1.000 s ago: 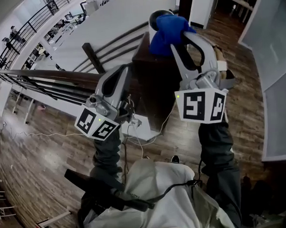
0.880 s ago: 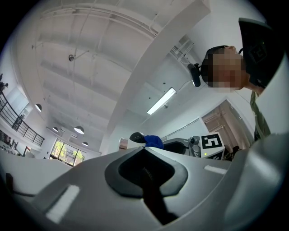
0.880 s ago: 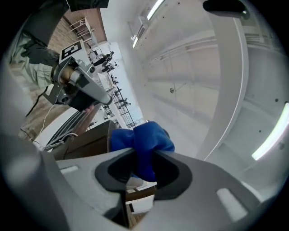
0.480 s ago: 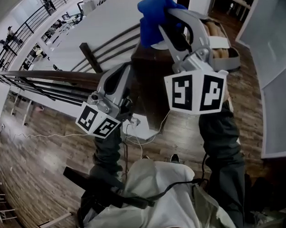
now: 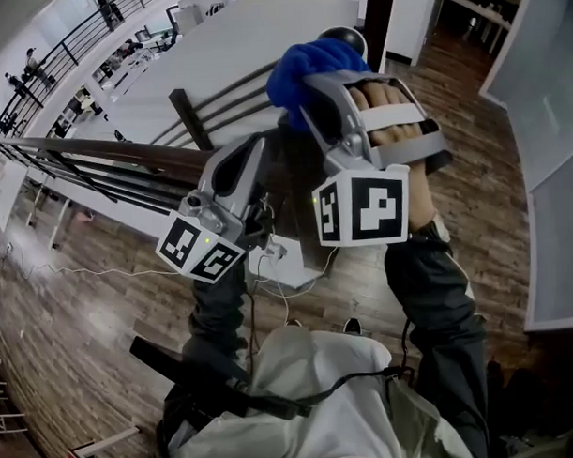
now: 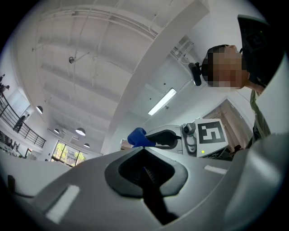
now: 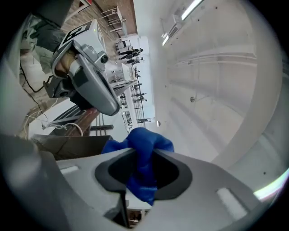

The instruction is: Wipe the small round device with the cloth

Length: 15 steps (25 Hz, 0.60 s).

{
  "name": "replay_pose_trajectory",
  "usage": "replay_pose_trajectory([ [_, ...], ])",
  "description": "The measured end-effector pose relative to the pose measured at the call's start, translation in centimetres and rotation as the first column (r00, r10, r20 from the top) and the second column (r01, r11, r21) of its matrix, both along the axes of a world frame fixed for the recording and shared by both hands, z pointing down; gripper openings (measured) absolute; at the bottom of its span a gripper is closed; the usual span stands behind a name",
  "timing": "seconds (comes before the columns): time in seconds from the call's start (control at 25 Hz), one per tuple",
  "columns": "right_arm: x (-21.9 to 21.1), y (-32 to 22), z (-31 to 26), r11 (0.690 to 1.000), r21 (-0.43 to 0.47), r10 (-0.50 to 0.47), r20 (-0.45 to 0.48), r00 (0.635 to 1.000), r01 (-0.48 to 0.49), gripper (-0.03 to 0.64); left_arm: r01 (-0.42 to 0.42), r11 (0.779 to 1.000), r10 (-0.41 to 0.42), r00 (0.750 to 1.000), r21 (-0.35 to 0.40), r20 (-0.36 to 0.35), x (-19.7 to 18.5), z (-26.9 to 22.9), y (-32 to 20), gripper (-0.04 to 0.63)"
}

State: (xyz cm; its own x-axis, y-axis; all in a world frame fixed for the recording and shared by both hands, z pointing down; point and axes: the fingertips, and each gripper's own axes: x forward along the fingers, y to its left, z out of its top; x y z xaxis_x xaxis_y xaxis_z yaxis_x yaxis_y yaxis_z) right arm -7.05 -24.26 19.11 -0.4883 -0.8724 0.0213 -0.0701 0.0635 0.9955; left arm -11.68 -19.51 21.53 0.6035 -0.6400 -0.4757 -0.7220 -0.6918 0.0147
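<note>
Right gripper [image 7: 141, 160] is pinching a bunched blue cloth [image 5: 311, 68], with the wad sticking out past the tips. Left gripper [image 6: 145, 164] is pressed together with nothing in it, sitting at 8 o'clock of the right one. Small round device [image 5: 344, 34]: only its dark top shows, at 1 o'clock of the cloth, just behind it, on the dark wooden stand [image 5: 292, 162]. Can't tell if the cloth touches it. Reads as the wiping step. Next: press the wad on and sweep around. Keep the pinch firm and the pressure light, so the device doesn't tip.
</note>
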Motion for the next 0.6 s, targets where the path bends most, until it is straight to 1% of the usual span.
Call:
replay_pose_trajectory([
  [0.04,-0.1,0.2,-0.9,0.999,0.046,-0.009,0.009,1.000,0.009,0.112,0.000,1.000,0.000,1.000,0.001,0.000,0.0,0.1,0.0,-0.012],
  [0.12,-0.5,1.0,-3.4,0.987,0.160,-0.037,0.043,0.998,0.030,0.112,-0.002,1.000,0.002,1.000,0.000,0.000,0.1,0.3,0.0,-0.012],
  [0.16,-0.7,1.2,-4.3,0.982,0.187,-0.048,0.059,0.997,0.036,0.112,-0.004,1.000,0.004,1.000,-0.002,-0.001,0.1,0.3,0.1,-0.012],
  [0.2,-0.8,1.1,-4.9,0.983,0.179,-0.050,0.070,0.996,0.037,0.112,-0.005,1.000,0.005,1.000,-0.004,-0.003,0.1,0.4,0.1,-0.012],
  [0.24,-0.9,0.6,-4.9,0.988,0.148,-0.042,0.072,0.997,0.031,0.112,-0.006,1.000,0.006,1.000,-0.006,-0.005,0.1,0.5,0.1,-0.012],
  [0.28,-1.1,-0.1,-4.6,0.993,0.117,-0.026,0.059,0.998,0.019,0.112,-0.006,1.000,0.006,1.000,-0.007,-0.007,0.1,0.5,0.0,-0.012],
  [0.36,-1.3,-1.2,-3.4,0.997,0.083,-0.005,0.024,1.000,0.003,0.112,-0.007,1.000,0.007,1.000,-0.009,-0.005,0.1,0.6,0.1,-0.012],
  [0.52,-1.9,-1.3,0.4,0.999,-0.032,-0.005,-0.031,1.000,0.004,0.112,-0.002,1.000,0.002,1.000,-0.009,0.002,0.0,0.4,0.2,-0.012],
  [0.6,-2.0,-1.2,1.3,0.999,-0.045,-0.008,-0.063,0.998,0.005,0.112,0.006,1.000,-0.006,1.000,-0.009,0.002,-0.2,0.5,0.0,-0.012],
])
